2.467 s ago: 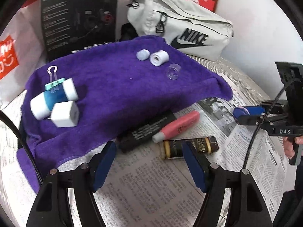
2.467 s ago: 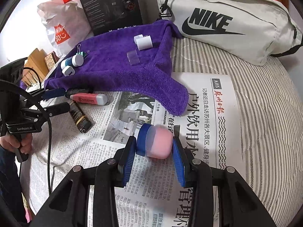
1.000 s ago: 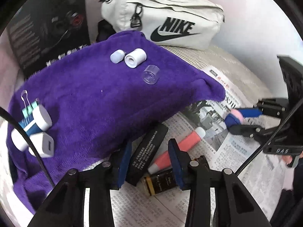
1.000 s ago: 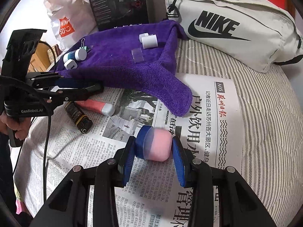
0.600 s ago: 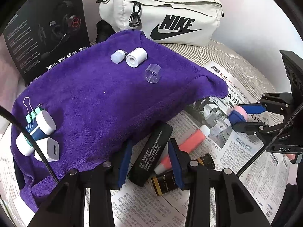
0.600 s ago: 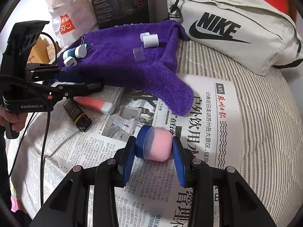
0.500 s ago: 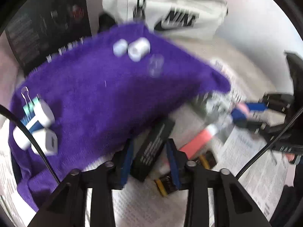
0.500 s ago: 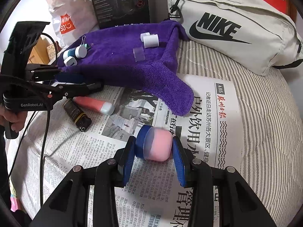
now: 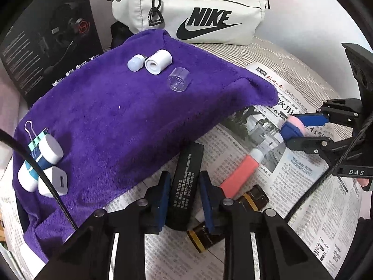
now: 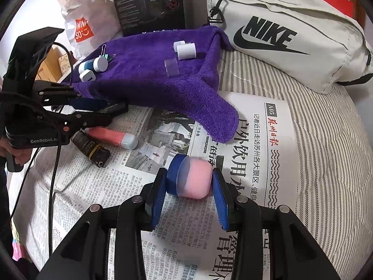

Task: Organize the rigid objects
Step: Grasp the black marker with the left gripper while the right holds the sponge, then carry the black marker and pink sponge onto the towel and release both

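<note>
My left gripper (image 9: 184,193) is shut on a black rectangular tube (image 9: 186,175) with white print, held just above the newspaper at the purple towel's (image 9: 116,116) near edge. It also shows in the right wrist view (image 10: 109,109). My right gripper (image 10: 188,184) is shut on a pink jar with a blue lid (image 10: 190,178), also seen in the left wrist view (image 9: 292,127). A pink tube (image 9: 240,175) and a dark brown bottle (image 9: 209,233) lie on the newspaper (image 10: 256,163).
On the towel lie two white caps (image 9: 158,61), a clear cup (image 9: 178,79), a white charger (image 9: 53,182), a blue-white roll (image 9: 44,154) and a binder clip (image 9: 35,133). A Nike bag (image 9: 198,14) and a black box (image 9: 46,35) stand behind.
My left gripper moved forward and closed on the black tube, then lifted it slightly toward the towel. The right gripper stayed put with the pink jar.
</note>
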The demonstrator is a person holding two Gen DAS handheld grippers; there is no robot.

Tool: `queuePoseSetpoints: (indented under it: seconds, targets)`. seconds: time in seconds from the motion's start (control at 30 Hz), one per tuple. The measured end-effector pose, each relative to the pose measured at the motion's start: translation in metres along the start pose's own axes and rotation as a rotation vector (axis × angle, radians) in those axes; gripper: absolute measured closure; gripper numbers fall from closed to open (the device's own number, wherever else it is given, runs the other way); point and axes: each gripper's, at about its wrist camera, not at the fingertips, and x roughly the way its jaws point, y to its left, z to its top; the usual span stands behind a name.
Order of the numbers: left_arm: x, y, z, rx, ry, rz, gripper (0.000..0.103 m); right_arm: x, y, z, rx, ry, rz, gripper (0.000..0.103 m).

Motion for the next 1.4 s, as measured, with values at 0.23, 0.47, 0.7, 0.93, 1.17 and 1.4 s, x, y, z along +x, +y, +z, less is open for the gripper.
queuePoseSetpoints:
  seconds: [0.23, 0.47, 0.7, 0.93, 1.17, 1.4]
  targets:
    - [-0.003, 0.002, -0.008, -0.029, 0.001, 0.039, 0.077, 0.003, 0.002, 0.003, 0.001, -0.003, -0.012, 0.063]
    - [-0.007, 0.006, -0.011, -0.075, -0.010, 0.023, 0.080, 0.004, 0.000, 0.003, -0.004, -0.032, -0.006, 0.066]
    - [-0.029, 0.028, -0.032, -0.186, -0.059, -0.012, 0.080, -0.006, 0.002, 0.007, 0.004, -0.029, 0.024, 0.066]
    - [-0.034, 0.044, -0.047, -0.221, -0.032, 0.033, 0.080, -0.010, 0.014, 0.017, -0.026, -0.033, 0.027, 0.066]
    - [-0.029, 0.035, -0.049, -0.180, -0.020, 0.091, 0.078, -0.010, 0.019, 0.021, -0.048, -0.028, 0.031, 0.066]
    - [-0.033, 0.039, -0.048, -0.220, -0.029, 0.055, 0.081, -0.017, 0.020, 0.033, -0.052, -0.059, 0.045, 0.066]
